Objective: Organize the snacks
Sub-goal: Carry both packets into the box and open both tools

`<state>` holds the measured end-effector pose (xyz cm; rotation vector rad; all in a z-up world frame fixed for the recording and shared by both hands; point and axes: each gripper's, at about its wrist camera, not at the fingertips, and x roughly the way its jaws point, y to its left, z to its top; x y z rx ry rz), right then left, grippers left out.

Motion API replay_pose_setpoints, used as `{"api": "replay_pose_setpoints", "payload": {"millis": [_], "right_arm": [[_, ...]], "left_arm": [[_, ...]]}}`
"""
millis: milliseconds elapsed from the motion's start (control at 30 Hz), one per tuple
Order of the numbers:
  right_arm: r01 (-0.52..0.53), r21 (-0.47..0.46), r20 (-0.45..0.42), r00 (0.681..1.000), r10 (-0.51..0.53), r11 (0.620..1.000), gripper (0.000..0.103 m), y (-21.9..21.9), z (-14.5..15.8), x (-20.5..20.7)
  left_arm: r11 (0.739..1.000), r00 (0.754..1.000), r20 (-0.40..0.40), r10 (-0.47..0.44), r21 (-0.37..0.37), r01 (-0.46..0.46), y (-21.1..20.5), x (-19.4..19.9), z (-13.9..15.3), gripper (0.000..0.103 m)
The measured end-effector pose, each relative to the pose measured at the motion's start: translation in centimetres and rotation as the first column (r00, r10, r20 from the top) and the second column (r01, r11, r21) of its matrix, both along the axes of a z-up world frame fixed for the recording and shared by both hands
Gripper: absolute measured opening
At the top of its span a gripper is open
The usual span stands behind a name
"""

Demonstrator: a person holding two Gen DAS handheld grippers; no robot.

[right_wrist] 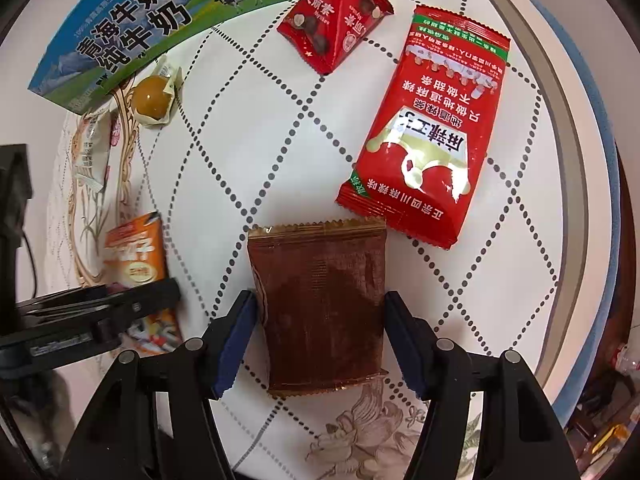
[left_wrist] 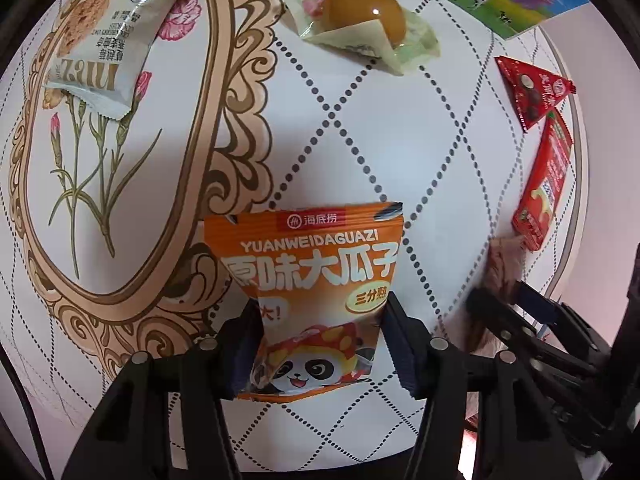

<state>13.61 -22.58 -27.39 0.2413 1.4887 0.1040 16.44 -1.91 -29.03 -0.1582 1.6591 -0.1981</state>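
Your left hand-held gripper (left_wrist: 320, 344) points steeply down at the bench (left_wrist: 400, 140), its pads pinching the orange sunflower-seed packet (left_wrist: 308, 280) at both side edges. Your right hand-held gripper (right_wrist: 320, 336) also points down, closed on the brown snack packet (right_wrist: 322, 312) lying on the white, dot-quilted, flower-printed cloth. Around them lie a white biscuit packet (left_wrist: 104, 36), a wrapped amber jelly (left_wrist: 364, 16), a milk carton (right_wrist: 132, 28), a red triangular chocolate pack (right_wrist: 334, 16) and a red spicy-strip packet (right_wrist: 432, 128), all apart from both grips.
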Motion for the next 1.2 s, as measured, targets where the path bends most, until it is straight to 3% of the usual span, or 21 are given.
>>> {"api": "replay_pose_setpoints", "payload": {"millis": [67, 200, 433, 633, 800, 967, 1200], "right_arm": [[0.017, 0.004, 0.011, 1.0, -0.017, 1.0, 0.059, -0.1, 0.0, -0.3], [0.021, 0.019, 0.019, 1.0, -0.022, 1.0, 0.059, -0.7, 1.5, -0.3], [0.022, 0.098, 0.11, 0.993, -0.033, 0.995, 0.059, -0.5, 8.4, 1.6], [-0.024, 0.18, 0.259, 0.966, -0.024, 0.983, 0.059, 1.9, 16.5, 7.9], [-0.044, 0.098, 0.367, 0.93, 0.005, 0.994, 0.059, 4.2, 20.4, 16.4], [-0.021, 0.068, 0.334, 0.943, -0.003, 0.997, 0.059, 3.7, 20.3, 25.0], [0.029, 0.027, 0.238, 0.971, -0.034, 0.999, 0.059, 3.0, 16.6, 33.3]], "left_arm": [[1.0, 1.0, 0.003, 0.004, -0.016, -0.003, -0.1, -0.3, 0.5, 0.052], [0.999, 0.999, 0.042, 0.021, -0.043, -0.019, 0.5, 0.0, 3.1, 0.051], [0.986, 0.991, 0.122, 0.058, -0.16, -0.039, 2.1, 2.3, 9.7, 0.051], [0.975, 0.975, 0.214, 0.055, -0.22, -0.007, 3.3, 8.2, 16.5, 0.051], [0.988, 0.952, 0.307, 0.023, -0.151, 0.025, 4.8, 15.1, 21.4, 0.052], [0.998, 0.943, 0.332, 0.015, -0.057, 0.004, 6.0, 22.1, 22.2, 0.052], [0.999, 0.969, 0.245, 0.042, 0.0, -0.043, 7.3, 29.3, 17.9, 0.052]]}}
